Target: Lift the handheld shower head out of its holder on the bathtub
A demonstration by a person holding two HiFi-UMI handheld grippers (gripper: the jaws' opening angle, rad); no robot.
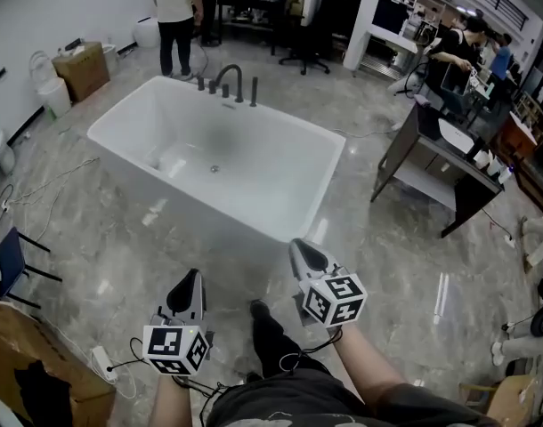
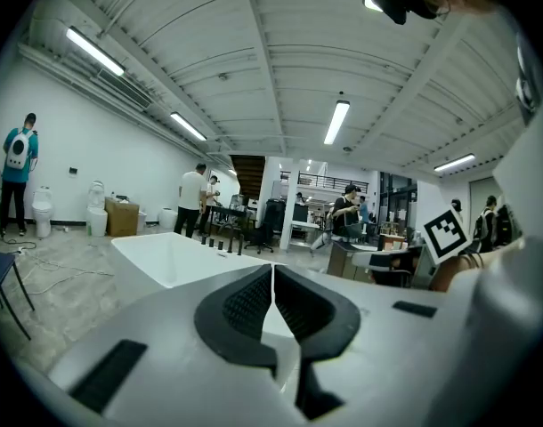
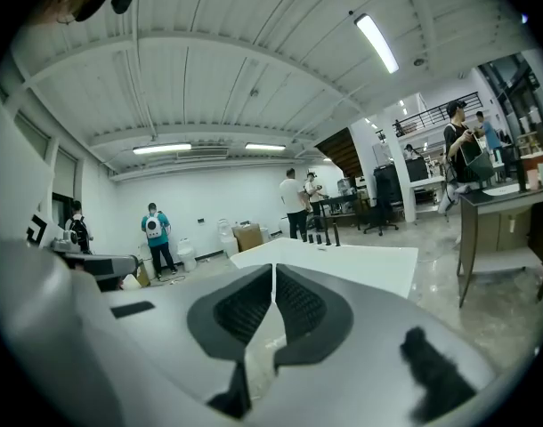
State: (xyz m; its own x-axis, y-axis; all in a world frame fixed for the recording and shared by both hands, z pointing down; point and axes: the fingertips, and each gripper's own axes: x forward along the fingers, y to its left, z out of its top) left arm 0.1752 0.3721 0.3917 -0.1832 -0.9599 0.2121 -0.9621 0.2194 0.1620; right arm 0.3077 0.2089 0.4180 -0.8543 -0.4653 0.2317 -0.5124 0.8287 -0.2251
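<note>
A white freestanding bathtub (image 1: 280, 149) stands on the marble floor ahead of me. On its far rim is a dark tap set (image 1: 228, 80), and the slim upright shower handle (image 1: 253, 91) stands in its holder at the right of that set. My left gripper (image 1: 193, 277) and right gripper (image 1: 299, 246) hover near the tub's near side, well short of the taps. Both are shut with nothing between the jaws. In the left gripper view the left gripper (image 2: 272, 278) points at the bathtub (image 2: 160, 258). The right gripper (image 3: 273, 278) points at the bathtub (image 3: 352, 263) and the taps (image 3: 328, 233).
A person (image 1: 175, 16) stands just beyond the tub's tap end. A cardboard box (image 1: 81, 68) and buckets line the left wall. A dark desk (image 1: 436, 163) stands to the right, with an office chair (image 1: 307, 47) behind. A blue chair (image 1: 8, 261), cables and a power strip (image 1: 102, 361) lie near left.
</note>
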